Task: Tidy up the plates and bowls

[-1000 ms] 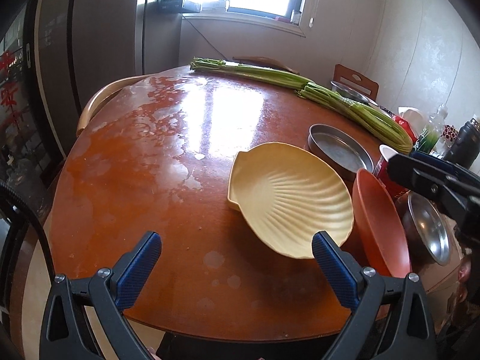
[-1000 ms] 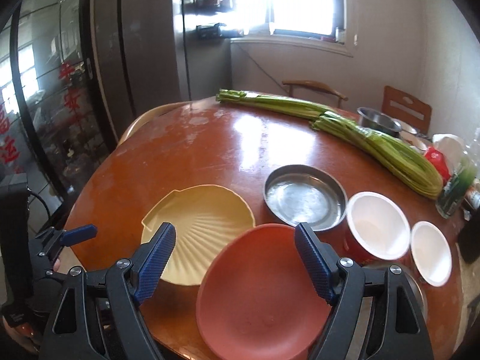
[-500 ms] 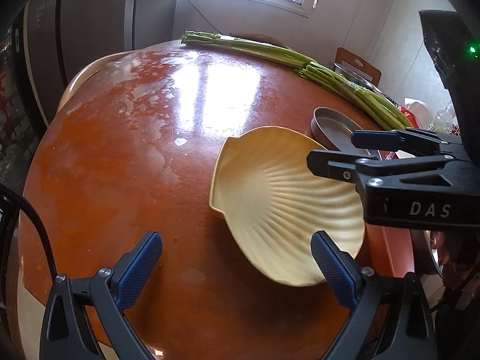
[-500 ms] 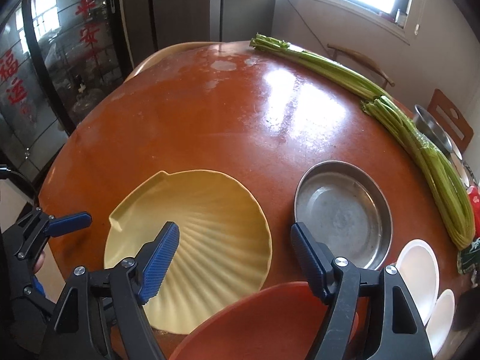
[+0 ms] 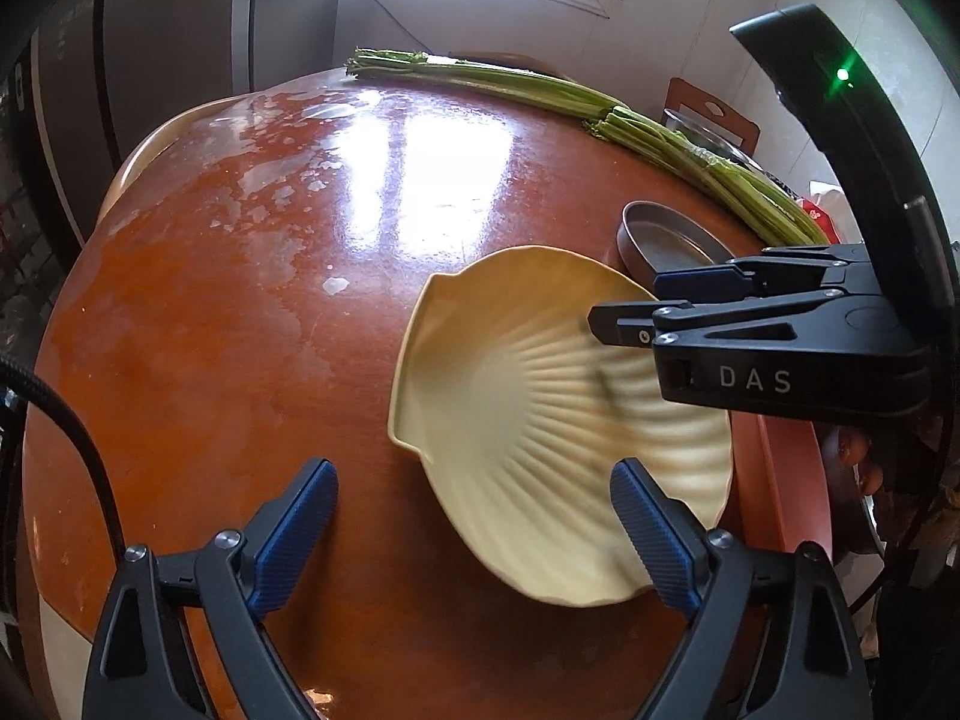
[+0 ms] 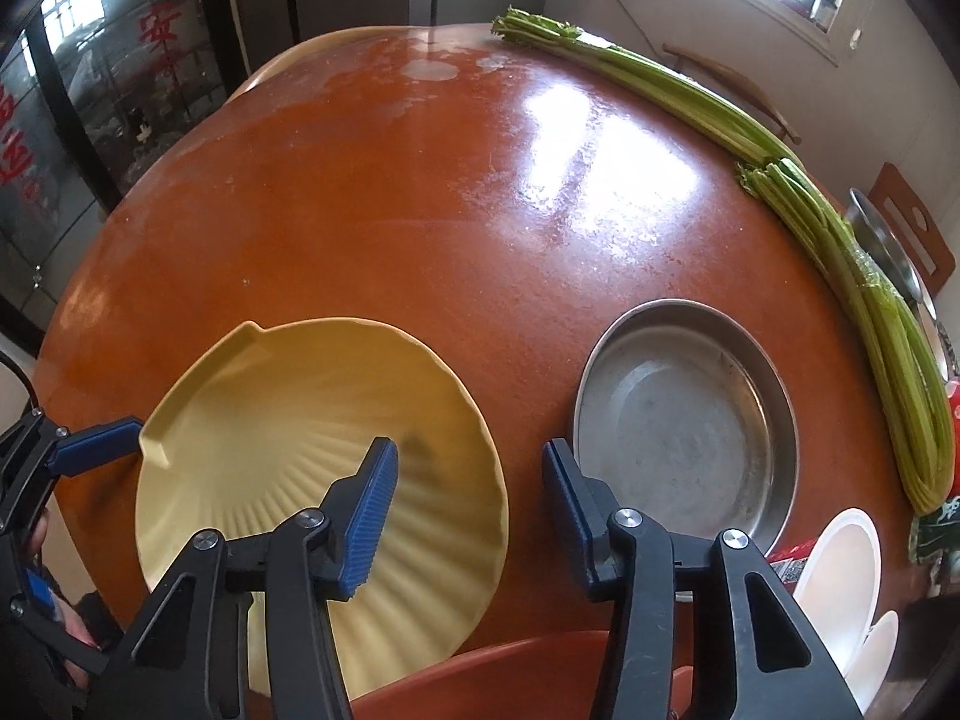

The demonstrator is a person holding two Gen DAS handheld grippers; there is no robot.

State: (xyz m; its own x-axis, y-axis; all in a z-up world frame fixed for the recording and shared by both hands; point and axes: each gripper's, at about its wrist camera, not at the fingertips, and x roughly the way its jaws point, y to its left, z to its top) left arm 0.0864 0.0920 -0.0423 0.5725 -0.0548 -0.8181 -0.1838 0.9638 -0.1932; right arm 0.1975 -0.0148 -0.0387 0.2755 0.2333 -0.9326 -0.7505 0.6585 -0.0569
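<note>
A yellow shell-shaped plate (image 5: 540, 420) (image 6: 288, 420) lies flat on the round red-brown table (image 5: 240, 300). My right gripper (image 6: 471, 510) (image 5: 636, 303) points down over the plate's right rim. One blue pad hangs above the plate's ribbed inside and the other just outside the rim. Its jaws are closing, and neither pad touches the rim. My left gripper (image 5: 474, 534) stands wide at the plate's near left side, its jaws closing slightly. Its right pad overlaps the plate's edge in the left wrist view, while its left pad is over bare table. One of its fingers (image 6: 96, 444) sits by the plate's notched corner.
An orange plate (image 6: 516, 678) (image 5: 780, 480) lies against the yellow plate's near right side. A round metal pan (image 6: 684, 420) stands to the right. White bowls (image 6: 840, 570) sit at the right edge. Long celery bunches (image 6: 840, 252) run along the far right.
The right gripper came down from over the orange plate to the yellow plate's right rim, and its jaws narrowed a lot. The left gripper moved lower and closer to the plate.
</note>
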